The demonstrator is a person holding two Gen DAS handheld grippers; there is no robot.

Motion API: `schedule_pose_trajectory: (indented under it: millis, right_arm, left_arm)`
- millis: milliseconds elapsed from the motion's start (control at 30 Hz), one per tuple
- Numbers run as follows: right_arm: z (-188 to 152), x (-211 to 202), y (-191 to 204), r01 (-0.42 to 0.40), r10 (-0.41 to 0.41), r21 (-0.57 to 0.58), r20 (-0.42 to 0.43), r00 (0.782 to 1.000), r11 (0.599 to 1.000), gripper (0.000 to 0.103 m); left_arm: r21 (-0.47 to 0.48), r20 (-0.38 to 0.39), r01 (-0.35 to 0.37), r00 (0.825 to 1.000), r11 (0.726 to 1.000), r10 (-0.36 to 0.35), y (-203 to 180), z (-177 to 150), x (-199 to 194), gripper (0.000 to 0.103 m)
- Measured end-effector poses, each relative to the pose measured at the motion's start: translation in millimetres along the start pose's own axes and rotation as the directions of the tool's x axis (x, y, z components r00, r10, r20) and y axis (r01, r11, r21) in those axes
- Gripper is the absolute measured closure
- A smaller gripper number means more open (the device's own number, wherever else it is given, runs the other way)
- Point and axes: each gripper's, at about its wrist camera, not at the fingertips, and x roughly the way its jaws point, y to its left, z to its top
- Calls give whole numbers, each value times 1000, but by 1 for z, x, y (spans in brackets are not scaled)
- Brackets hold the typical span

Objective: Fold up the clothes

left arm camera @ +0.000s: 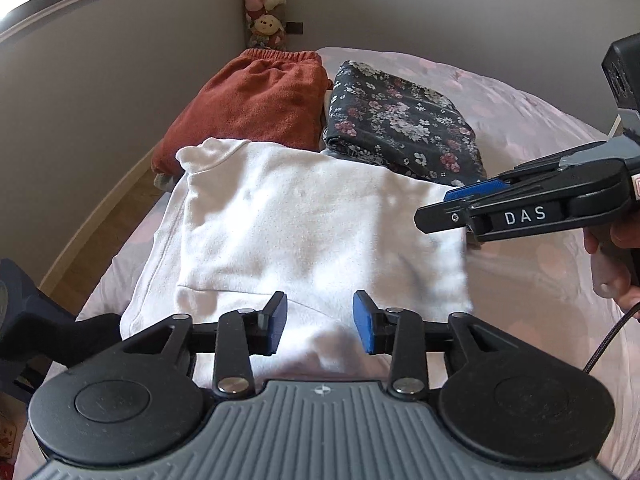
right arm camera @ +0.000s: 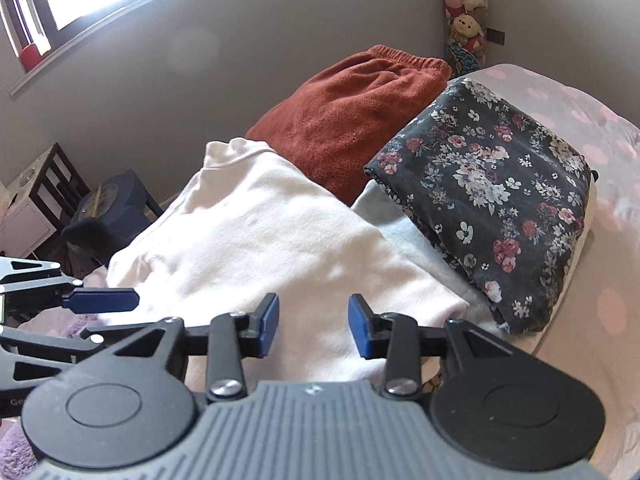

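Note:
A folded white garment (left arm camera: pixel 304 224) (right arm camera: pixel 260 248) lies on the bed in front of both grippers. My left gripper (left arm camera: pixel 320 314) hangs over its near edge, open, with only the cloth below showing between its blue pads (left arm camera: pixel 278 320). My right gripper (right arm camera: pixel 312 318) is also open above the near edge, holding nothing. In the left wrist view the right gripper (left arm camera: pixel 444 208) reaches in from the right over the garment's right edge. In the right wrist view the left gripper (right arm camera: pixel 100 316) comes in from the left.
Behind the white garment lie a folded rust-red garment (left arm camera: pixel 260 100) (right arm camera: pixel 352 120) and a folded dark floral one (left arm camera: pixel 400 120) (right arm camera: pixel 500 184) on a pale grey piece (right arm camera: pixel 400 232). The pink dotted bedsheet (left arm camera: pixel 540 272) (right arm camera: pixel 580 340) spreads to the right. Plush toys (left arm camera: pixel 264 4) hang in the corner; dark furniture (right arm camera: pixel 52 184) stands on the left.

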Motion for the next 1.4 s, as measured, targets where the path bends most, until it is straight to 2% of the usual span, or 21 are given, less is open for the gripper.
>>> schedule_pose_trajectory:
  millis: [67, 167, 267, 333, 433, 467, 533, 700, 867, 1100, 1333, 1400]
  right_arm:
    - [-9, -21, 9, 1, 0, -7, 29, 1000, 1000, 41]
    - [-24, -51, 15, -8, 8, 4, 76, 997, 1000, 27]
    - [-41, -79, 17, -27, 20, 48, 128, 992, 998, 23]
    - [-54, -97, 19, -27, 10, 91, 176, 984, 995, 20]
    - [-76, -121, 25, 26, -57, 127, 246, 968, 992, 11]
    - [-84, -129, 29, 46, -81, 132, 277, 958, 990, 8]
    - [-100, -142, 38, 80, -115, 122, 313, 943, 989, 8]
    - [-136, -162, 55, 105, -159, 175, 329, 931, 979, 7]
    - [-166, -175, 69, 119, -190, 207, 369, 910, 971, 7]
    - [-193, -187, 88, 128, -205, 211, 397, 895, 969, 6]
    - [-219, -192, 96, 162, -231, 202, 389, 892, 966, 5]
    - [-223, -193, 95, 164, -234, 204, 385, 893, 965, 5]
  left_arm:
    - [11, 21, -7, 1000, 1000, 6, -8, -5, -15, 56]
    - [2, 65, -9, 998, 1000, 8, -18, -12, -38, 54]
    - [-15, 110, -25, 994, 1000, 26, -27, -21, -58, 48]
    - [-29, 140, -42, 989, 999, 45, -33, -28, -69, 47]
    - [-51, 197, -71, 977, 996, 80, -43, -40, -85, 42]
    - [-60, 222, -79, 971, 995, 90, -46, -45, -90, 34]
    - [-76, 256, -95, 960, 993, 112, -53, -54, -97, 26]
    - [-99, 257, -126, 955, 987, 147, -67, -76, -102, 26]
    - [-150, 249, -206, 939, 967, 238, -76, -100, -105, 26]
    - [-209, 254, -188, 937, 959, 239, -80, -130, -112, 26]
    - [-208, 244, -168, 945, 963, 218, -91, -149, -114, 26]
    - [-205, 251, -177, 941, 963, 227, -96, -151, -116, 26]
